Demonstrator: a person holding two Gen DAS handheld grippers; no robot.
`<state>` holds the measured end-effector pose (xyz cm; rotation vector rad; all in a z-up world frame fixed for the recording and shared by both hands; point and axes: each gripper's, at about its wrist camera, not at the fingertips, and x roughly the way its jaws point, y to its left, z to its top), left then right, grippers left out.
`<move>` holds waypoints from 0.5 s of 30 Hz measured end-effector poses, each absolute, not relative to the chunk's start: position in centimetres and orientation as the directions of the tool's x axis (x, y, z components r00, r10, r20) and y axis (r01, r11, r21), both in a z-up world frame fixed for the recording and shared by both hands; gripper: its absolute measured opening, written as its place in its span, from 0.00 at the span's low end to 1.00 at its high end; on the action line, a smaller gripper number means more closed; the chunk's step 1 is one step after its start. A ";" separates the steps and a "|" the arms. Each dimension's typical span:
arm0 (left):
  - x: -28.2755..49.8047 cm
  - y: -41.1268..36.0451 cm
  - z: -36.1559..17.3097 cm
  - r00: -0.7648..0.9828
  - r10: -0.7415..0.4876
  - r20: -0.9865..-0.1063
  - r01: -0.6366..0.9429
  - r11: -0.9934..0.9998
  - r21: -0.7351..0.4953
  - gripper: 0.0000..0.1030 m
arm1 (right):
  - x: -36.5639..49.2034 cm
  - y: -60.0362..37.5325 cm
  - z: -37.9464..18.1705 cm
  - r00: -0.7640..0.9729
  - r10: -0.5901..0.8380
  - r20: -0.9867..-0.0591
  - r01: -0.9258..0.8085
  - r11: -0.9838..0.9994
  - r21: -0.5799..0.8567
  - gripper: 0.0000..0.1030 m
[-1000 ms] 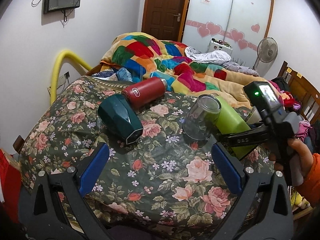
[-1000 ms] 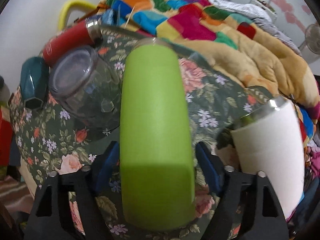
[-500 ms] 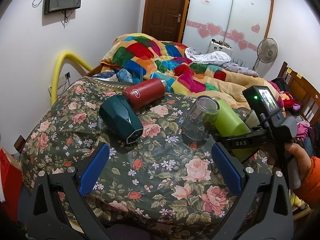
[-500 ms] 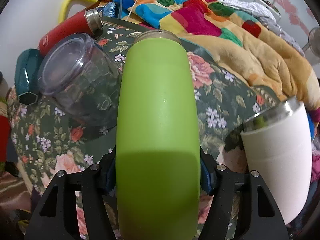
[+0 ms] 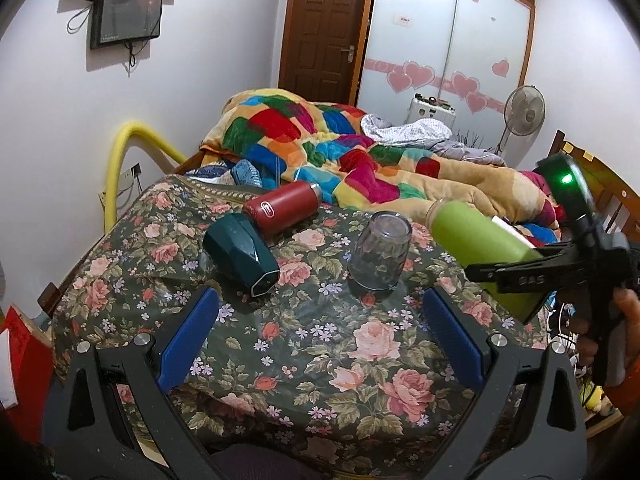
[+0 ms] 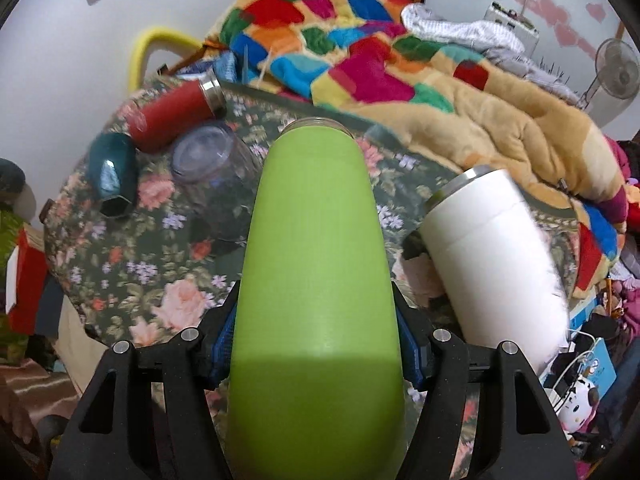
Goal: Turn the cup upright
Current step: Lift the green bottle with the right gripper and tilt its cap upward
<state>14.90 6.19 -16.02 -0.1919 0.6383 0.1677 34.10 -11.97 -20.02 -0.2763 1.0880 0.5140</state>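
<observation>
Right wrist view puts the right claw (image 6: pixel 316 354) front and centre, its 2 blue-padded fingers (image 6: pixel 410 360) pressed against either side of a tall lime-green metal cup (image 6: pixel 316 264). The cup runs straight out between the fingers with its silver-rimmed mouth pointing away from the camera, towards the quilt. From the left wrist view the same green cup (image 5: pixel 486 252) is tilted, mouth end higher and to the left, and appears lifted off the flowered cloth, with the right claw (image 5: pixel 516 280) clamped near its base and a hand (image 5: pixel 628 320) gripping the handle.

The left claw (image 5: pixel 318 336) hangs over the near edge of the worktop (image 5: pixel 280 352), which is covered in a dark green cloth with pink roses. Its 2 blue pads are spread wide with nothing between them.

On the cloth, a clear glass tumbler (image 5: pixel 380 256) stands mouth down just left of the green cup. Further left a dark teal faceted cup (image 5: pixel 240 258) lies on its side, and a red cylindrical flask (image 5: pixel 282 208) lies behind it; the 2 look to be touching. A white tumbler with a steel rim (image 6: pixel 496 256) sits to the right of the green cup, tilted in this view; I cannot tell if it is upright.

Behind the worktop a bright patchwork quilt (image 5: pixel 320 148) is heaped on a bed.
</observation>
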 end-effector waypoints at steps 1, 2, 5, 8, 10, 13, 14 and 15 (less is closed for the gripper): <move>14.7 6.1 -15.8 0.794 0.097 -0.600 -0.212 0.969 -0.123 1.00 | 33.7 -12.1 -19.4 0.373 0.273 -0.887 -0.526 0.850 0.041 0.60; 14.4 5.9 -15.4 0.798 0.100 -0.594 -0.211 0.970 -0.119 1.00 | 33.3 -12.3 -18.9 0.382 0.283 -0.880 -0.527 0.849 0.045 0.60; 13.6 5.6 -14.8 0.807 0.108 -0.581 -0.208 0.972 -0.109 1.00 | 31.7 -12.4 -17.1 0.421 0.309 -0.853 -0.538 0.842 0.039 0.60; 13.0 5.5 -14.3 0.812 0.112 -0.573 -0.207 0.973 -0.103 1.00 | 30.2 -12.3 -15.7 0.450 0.339 -0.826 -0.556 0.831 0.038 0.60; 12.7 5.4 -14.1 0.814 0.115 -0.570 -0.208 0.973 -0.100 1.00 | 29.1 -12.0 -15.0 0.457 0.365 -0.811 -0.574 0.818 0.045 0.60; 12.3 5.4 -13.9 0.814 0.120 -0.568 -0.210 0.973 -0.095 1.00 | 27.4 -11.3 -14.7 0.459 0.394 -0.796 -0.606 0.794 0.044 0.60; 12.1 5.4 -13.9 0.813 0.123 -0.568 -0.212 0.973 -0.092 1.00 | 26.9 -11.4 -14.7 0.458 0.400 -0.794 -0.614 0.788 0.042 0.60; 12.1 5.4 -13.9 0.813 0.126 -0.569 -0.213 0.973 -0.090 1.00 | 26.5 -10.9 -14.9 0.457 0.405 -0.792 -0.627 0.778 0.037 0.60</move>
